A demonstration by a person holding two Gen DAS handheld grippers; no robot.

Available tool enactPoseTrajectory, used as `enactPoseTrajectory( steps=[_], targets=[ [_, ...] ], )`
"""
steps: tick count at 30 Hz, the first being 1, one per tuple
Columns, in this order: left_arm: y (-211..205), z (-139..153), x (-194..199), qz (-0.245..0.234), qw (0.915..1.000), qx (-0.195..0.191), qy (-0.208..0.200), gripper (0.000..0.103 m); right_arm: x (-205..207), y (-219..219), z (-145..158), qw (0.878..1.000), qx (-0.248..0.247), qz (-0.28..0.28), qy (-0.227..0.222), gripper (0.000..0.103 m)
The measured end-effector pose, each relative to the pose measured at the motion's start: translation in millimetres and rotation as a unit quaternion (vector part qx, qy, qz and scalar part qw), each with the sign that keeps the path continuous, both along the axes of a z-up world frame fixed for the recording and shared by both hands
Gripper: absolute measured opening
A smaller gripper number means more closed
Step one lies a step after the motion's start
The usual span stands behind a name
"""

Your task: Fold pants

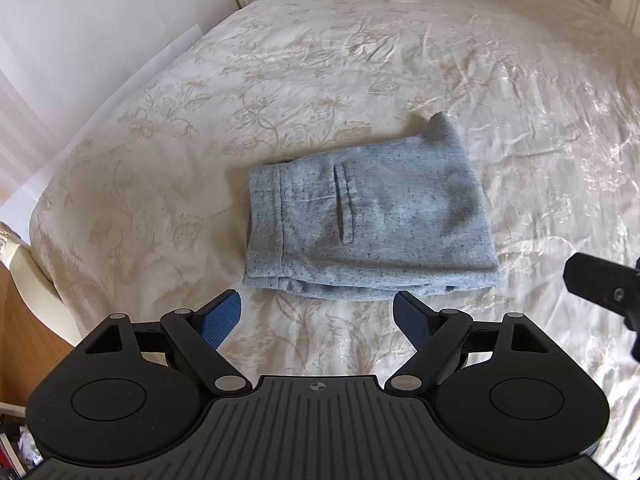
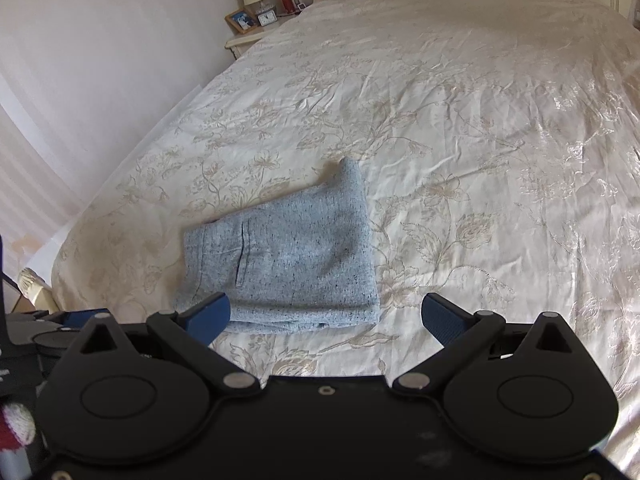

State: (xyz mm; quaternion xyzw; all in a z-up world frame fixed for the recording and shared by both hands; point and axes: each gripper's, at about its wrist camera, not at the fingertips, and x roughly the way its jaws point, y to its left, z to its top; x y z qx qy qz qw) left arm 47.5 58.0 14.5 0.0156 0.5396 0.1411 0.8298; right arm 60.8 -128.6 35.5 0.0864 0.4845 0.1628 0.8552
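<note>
The grey speckled pants (image 1: pixel 360 220) lie folded into a compact stack on the bed, waistband to the left, a back pocket slit on top. They also show in the right wrist view (image 2: pixel 288 264). My left gripper (image 1: pixel 318 314) is open and empty, just in front of the stack's near edge. My right gripper (image 2: pixel 326 316) is open and empty, near the stack's front right corner; its left finger overlaps the near edge in view. Part of the right gripper (image 1: pixel 604 284) shows at the right edge of the left wrist view.
The bed (image 2: pixel 480 140) has a cream floral satin cover. A nightstand (image 2: pixel 256 36) with a lamp, clock and photo frame stands at the far left by the wall. The bed's left edge (image 1: pixel 44 264) drops to a wooden floor.
</note>
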Motion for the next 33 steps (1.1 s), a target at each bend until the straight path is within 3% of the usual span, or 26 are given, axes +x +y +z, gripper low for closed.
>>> enactPoseTrajectory(
  steps=[7, 28, 33],
  targets=[
    [16, 3, 0, 0.010, 0.9995, -0.026, -0.014, 0.083, 3, 14, -7, 1.000, -0.024, 0.000, 0.009, 0.103],
    [65, 1, -3, 0.002, 0.9977, -0.050, -0.044, 0.083, 8, 69, -14, 0.997, -0.070, 0.009, 0.009, 0.103],
    [79, -4, 1, 0.000, 0.9956, -0.082, -0.045, 0.083, 11, 79, -17, 0.997, -0.075, -0.007, 0.015, 0.103]
  ],
)
